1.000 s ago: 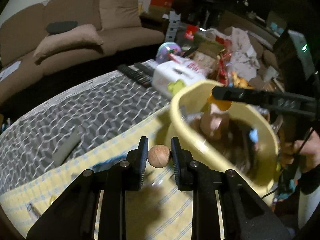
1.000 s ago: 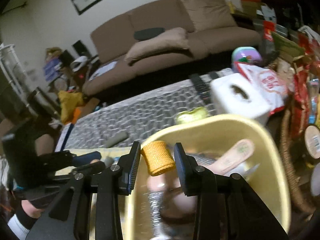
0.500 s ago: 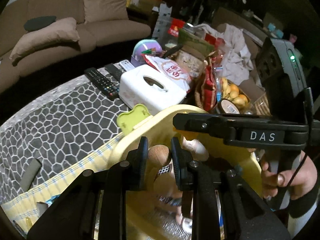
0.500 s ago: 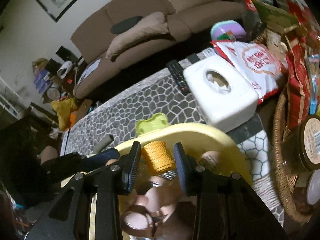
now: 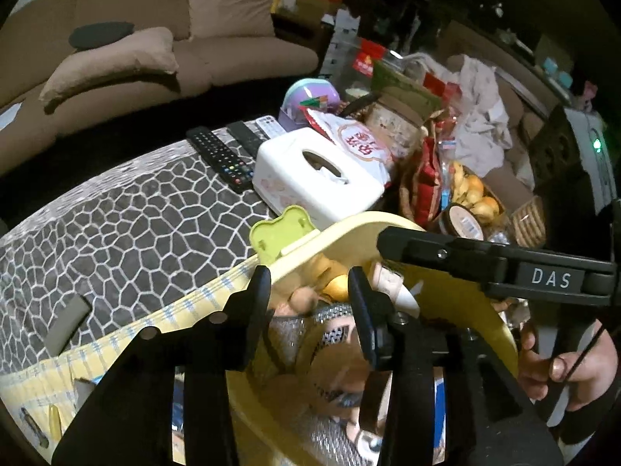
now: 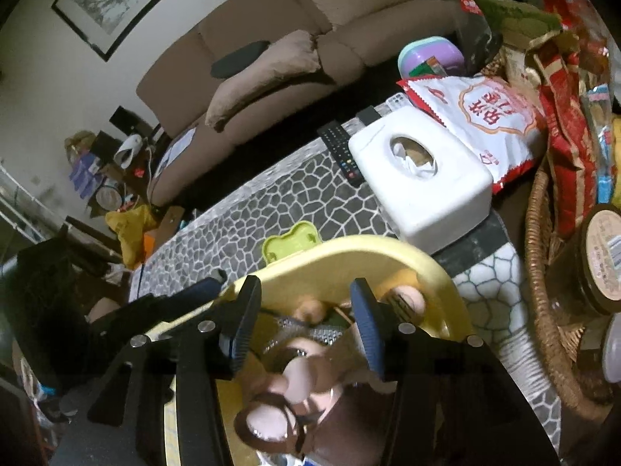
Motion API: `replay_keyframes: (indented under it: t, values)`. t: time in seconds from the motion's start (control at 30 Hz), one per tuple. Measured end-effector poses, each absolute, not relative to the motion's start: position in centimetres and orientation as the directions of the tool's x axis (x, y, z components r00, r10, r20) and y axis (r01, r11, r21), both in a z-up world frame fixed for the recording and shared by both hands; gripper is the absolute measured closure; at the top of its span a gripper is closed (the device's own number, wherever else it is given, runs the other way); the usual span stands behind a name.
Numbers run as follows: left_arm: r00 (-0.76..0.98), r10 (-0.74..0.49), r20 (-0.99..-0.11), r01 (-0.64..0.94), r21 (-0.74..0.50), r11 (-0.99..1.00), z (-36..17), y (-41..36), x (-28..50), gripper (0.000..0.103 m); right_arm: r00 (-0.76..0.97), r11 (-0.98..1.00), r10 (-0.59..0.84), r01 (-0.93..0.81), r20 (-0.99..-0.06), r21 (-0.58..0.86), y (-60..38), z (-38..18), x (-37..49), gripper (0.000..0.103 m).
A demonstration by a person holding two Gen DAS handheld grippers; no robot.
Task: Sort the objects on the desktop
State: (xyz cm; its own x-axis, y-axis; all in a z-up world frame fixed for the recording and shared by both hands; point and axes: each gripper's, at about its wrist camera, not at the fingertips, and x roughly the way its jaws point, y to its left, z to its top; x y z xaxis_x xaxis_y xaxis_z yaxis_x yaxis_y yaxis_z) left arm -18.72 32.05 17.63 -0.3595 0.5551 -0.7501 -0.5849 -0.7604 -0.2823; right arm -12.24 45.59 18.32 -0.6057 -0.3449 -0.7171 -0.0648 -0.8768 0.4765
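Both wrist views look closely down into the yellow basin [image 5: 333, 233], sharing the tissue box [image 6: 419, 178]

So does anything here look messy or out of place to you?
The yellow basin is heaped with jumbled toys, a doll lying in it. A green bear-shaped lid is wedged against its rim. Behind the tissue box, snack bags are piled untidily. Nothing looks spilled or broken.

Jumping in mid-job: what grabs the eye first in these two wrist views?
The yellow basin, crammed with toys, fills the foreground under both open tongs: left tongs, right tongs. A wooden ball lies inside it. Behind it sits a white tissue box, with a wicker basket of snacks to its right.
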Motion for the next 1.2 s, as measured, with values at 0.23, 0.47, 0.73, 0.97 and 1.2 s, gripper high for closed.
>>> replay_keyframes:
  t: [0.23,0.47,0.73,0.97,1.2]
  values:
    - [-0.388,0.510,-0.767,-0.556,-0.246,-0.794,19.1,28.8,-16.2,0.045,-0.588,-0.908,-0.301,-0.062,-0.750,0.414,43.6,19.0,-10.4,0.045]
    - [-0.426,0.461,-0.778,-0.546,-0.186,-0.817,21.4,25.4,-12.1,0.032,-0.587,-0.924,-0.278,-0.053,-0.761,0.378,41.7,20.2,-8.1,0.038]
    - [-0.477,0.411,-0.777,-0.485,-0.158,-0.860,23.5,20.8,-8.2,0.015,-0.589,-0.951,-0.240,-0.019,-0.771,0.310,38.4,21.8,-5.1,0.022]
    - [-0.502,0.395,-0.770,-0.435,-0.170,-0.884,24.4,17.9,-5.8,0.005,-0.591,-0.967,-0.205,0.000,-0.780,0.254,36.2,22.7,-2.9,0.012]
    - [-0.515,0.397,-0.760,-0.408,-0.190,-0.893,25.2,15.7,-3.8,0.000,-0.610,-0.978,-0.175,0.019,-0.773,0.207,34.1,23.6,-0.8,0.001]
